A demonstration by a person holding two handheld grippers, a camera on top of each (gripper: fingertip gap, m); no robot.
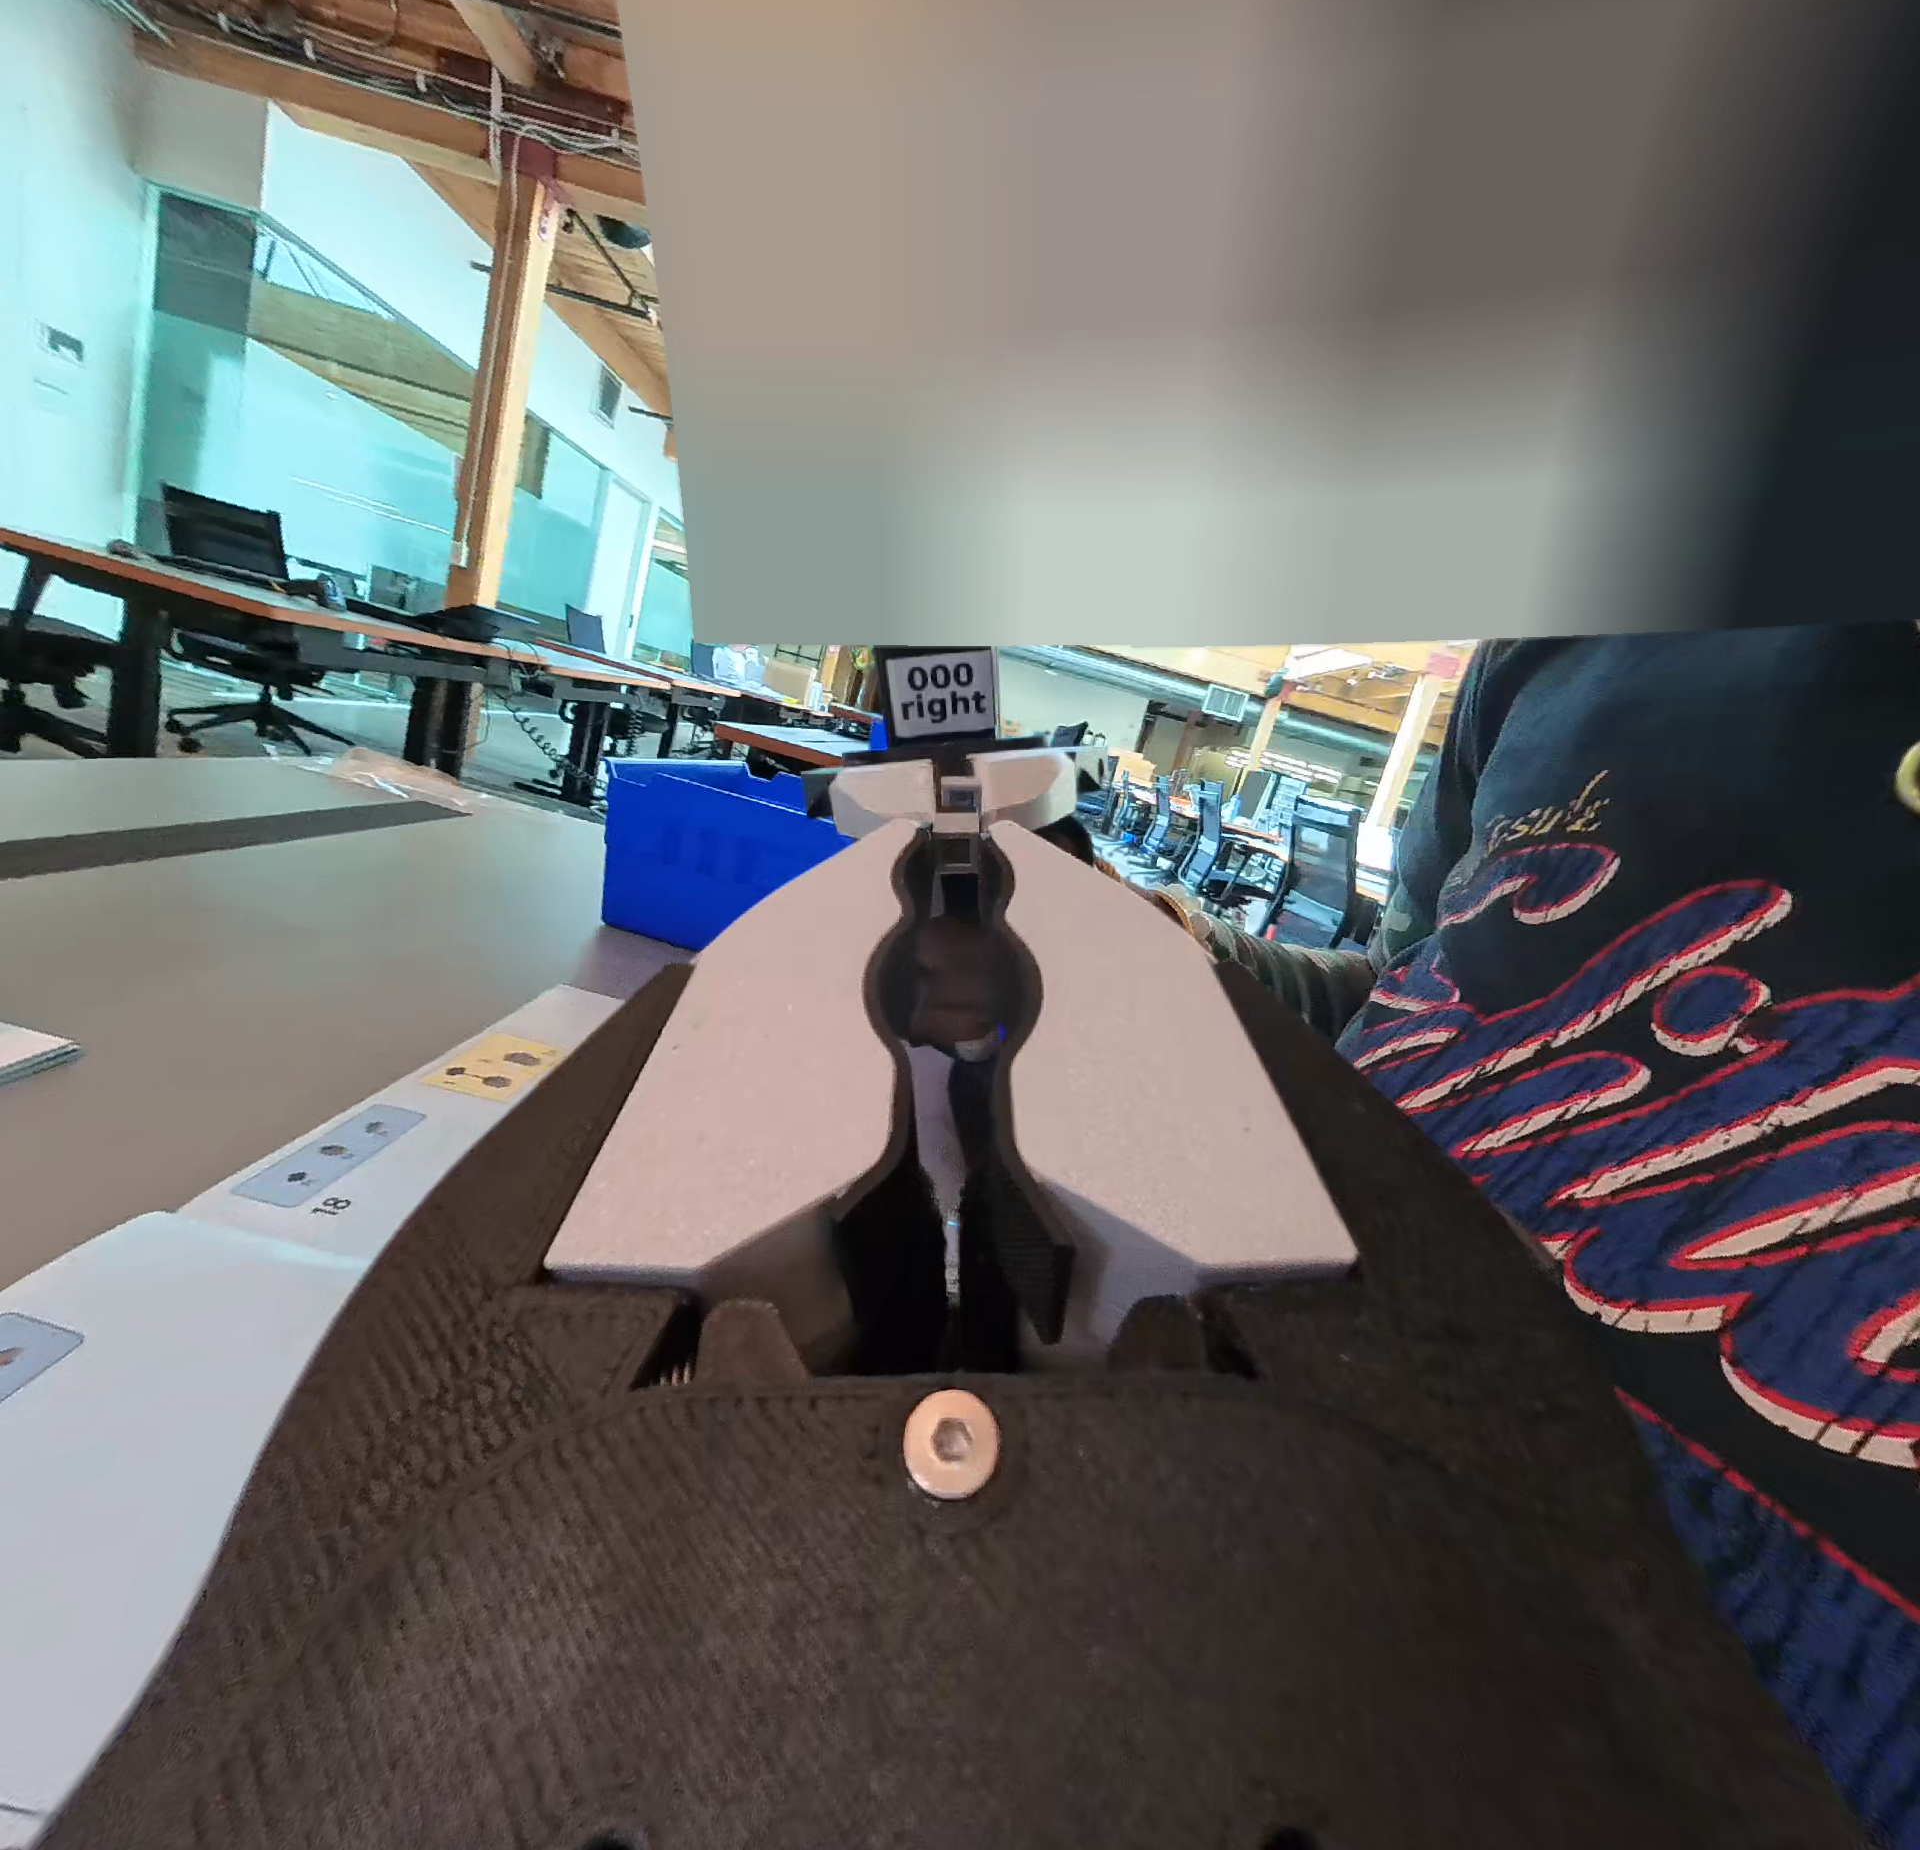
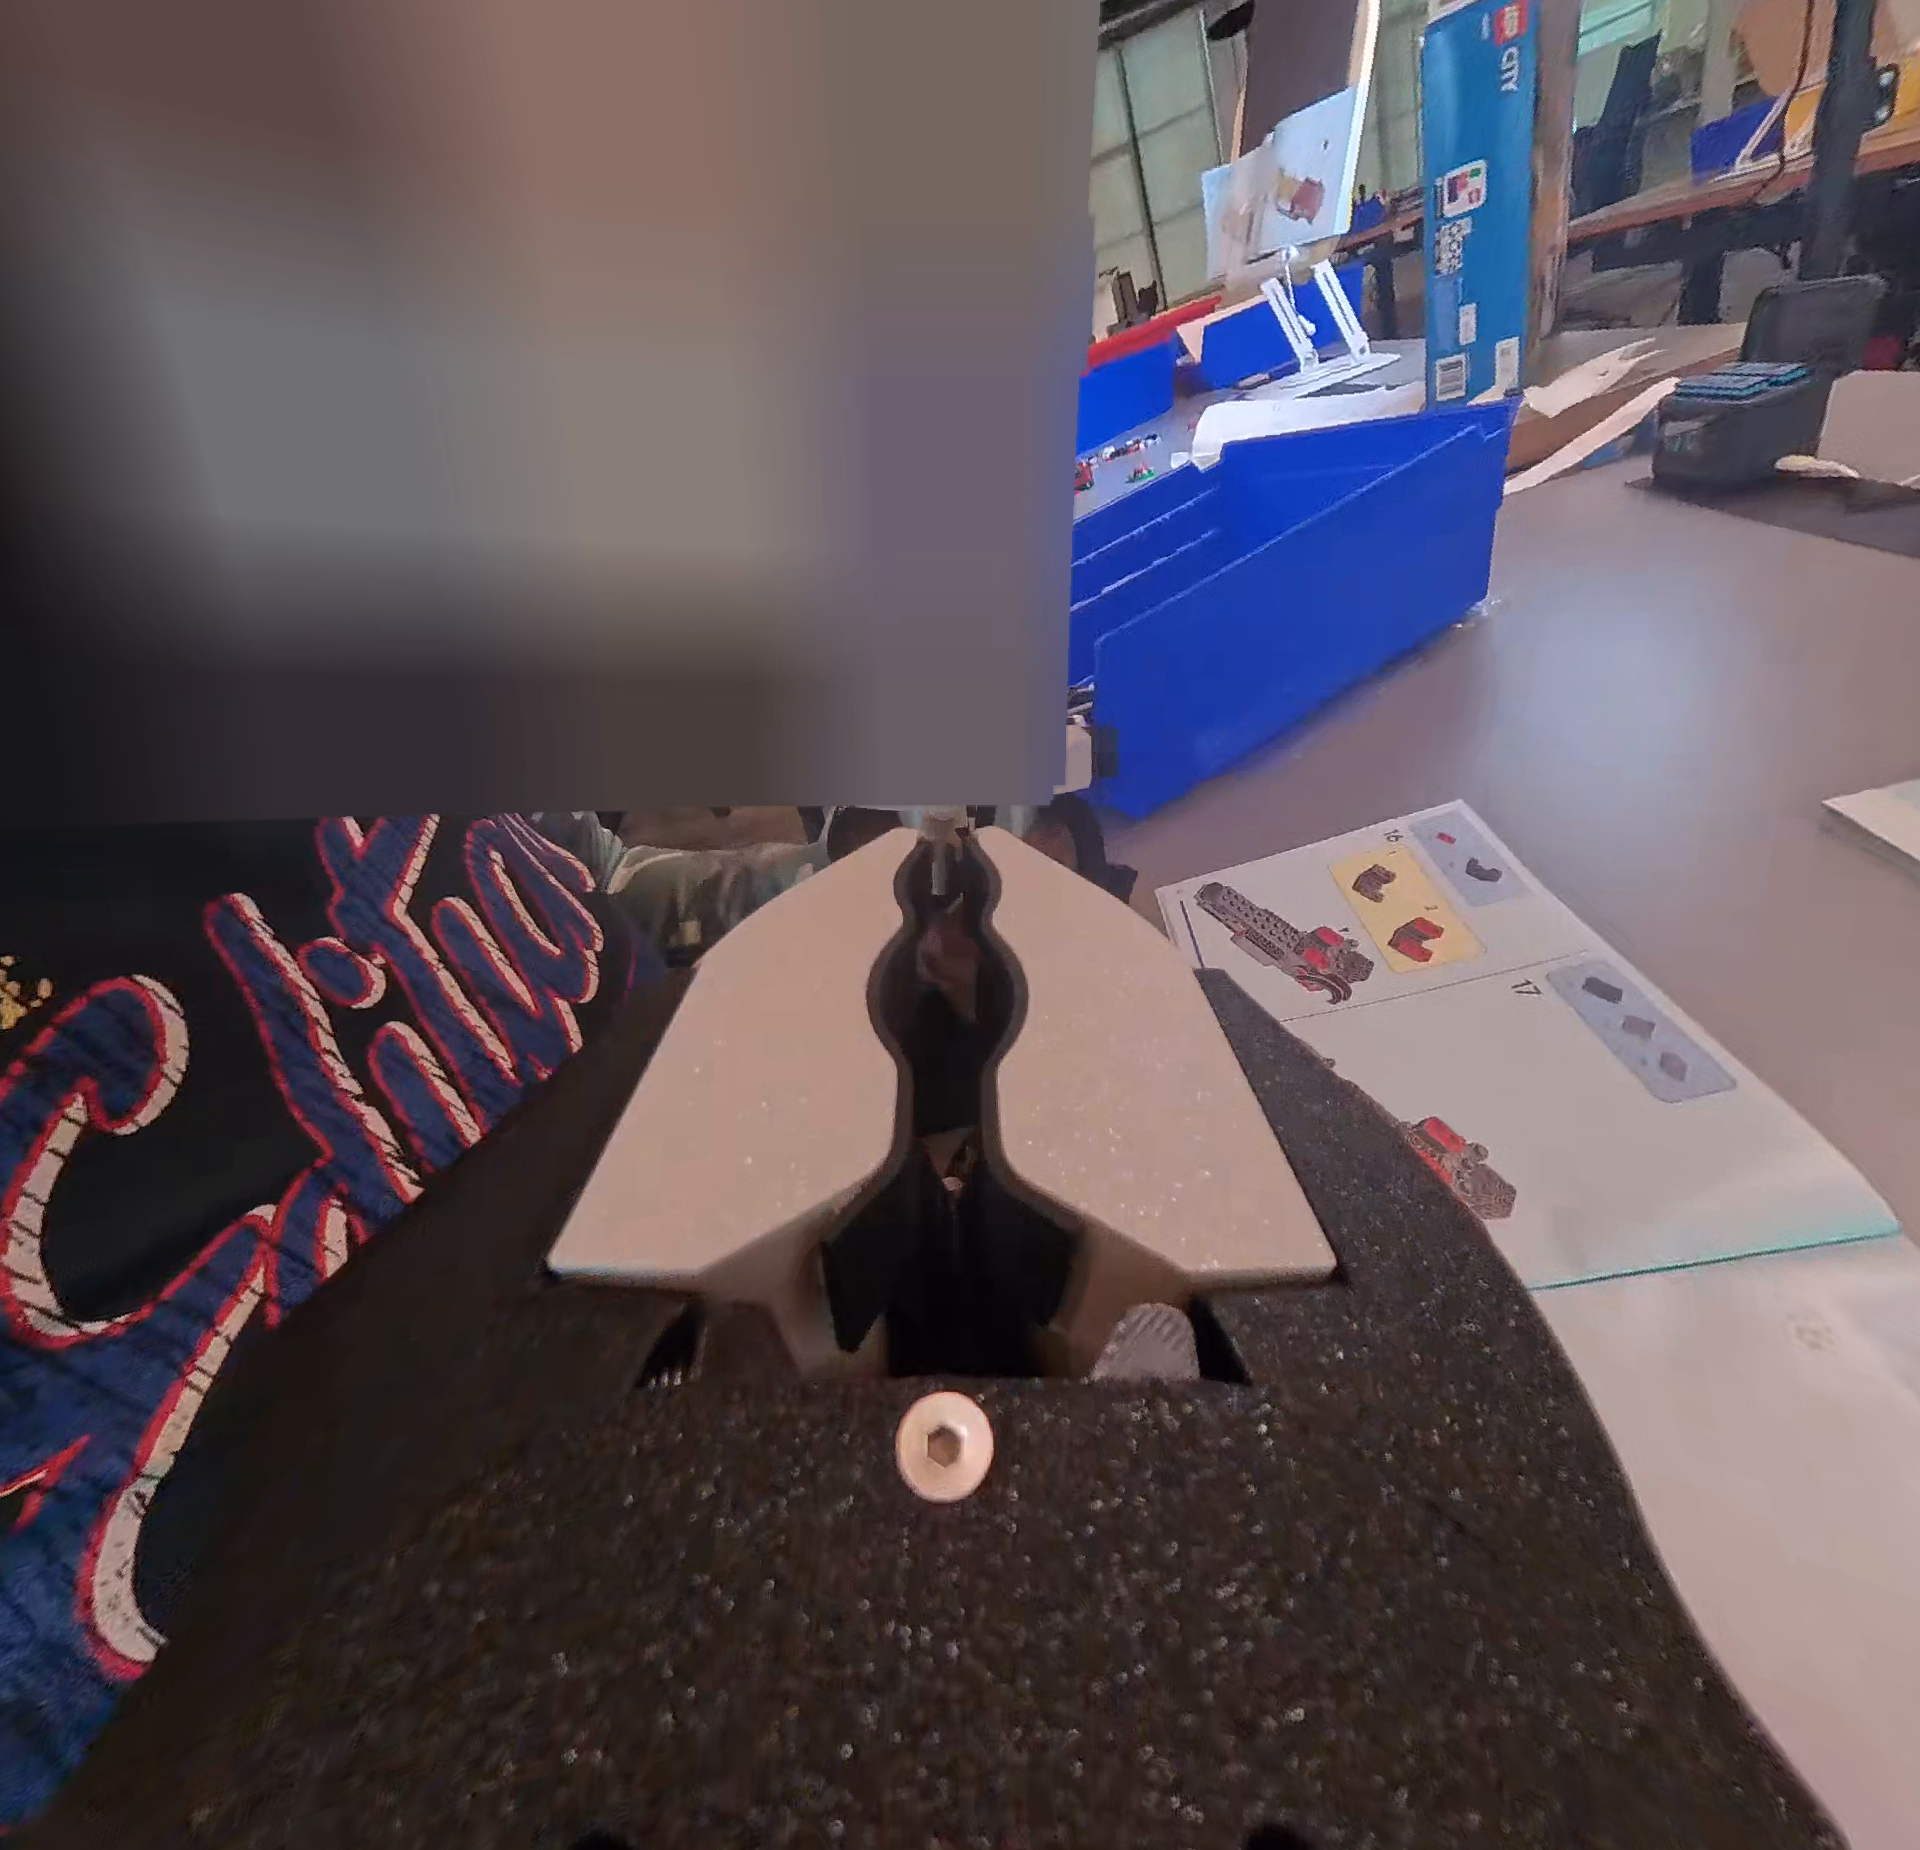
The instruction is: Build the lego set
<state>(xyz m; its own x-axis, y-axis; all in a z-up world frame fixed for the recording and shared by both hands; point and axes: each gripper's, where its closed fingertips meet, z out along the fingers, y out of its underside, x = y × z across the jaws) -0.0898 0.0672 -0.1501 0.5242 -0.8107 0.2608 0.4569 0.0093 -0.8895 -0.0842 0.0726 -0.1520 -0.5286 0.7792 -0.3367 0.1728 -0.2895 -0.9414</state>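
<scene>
At centre frame in both wrist views, two handheld grippers meet tip to tip above a grey table (image 2: 1662, 678), raised in front of a person in a dark lettered shirt (image 1: 1662, 1073). The left gripper (image 1: 957, 832) has its fingers drawn nearly together around a small grey lego piece (image 1: 958, 798) at the tips. Facing it, the right gripper (image 2: 943, 836) pinches what looks like a small pale piece (image 2: 940, 832) in the same spot; whether the two hold one part or two being joined cannot be told.

An open instruction booklet (image 2: 1475, 1021) lies at the right of the right wrist view. A blue bin (image 2: 1299, 595) stands above it, and a blue lego box (image 2: 1475, 190) stands upright at upper right.

The risk, on this evidence, is a dropped or skewed part. Only the very tips hold the tiny piece in mid-air, so any push off the stud axis could twist it out of the grip. With nothing supporting it from beneath, it could fall toward the person's lap or the table and be hard to find. Too much squeeze might also make it pop sideways.
</scene>
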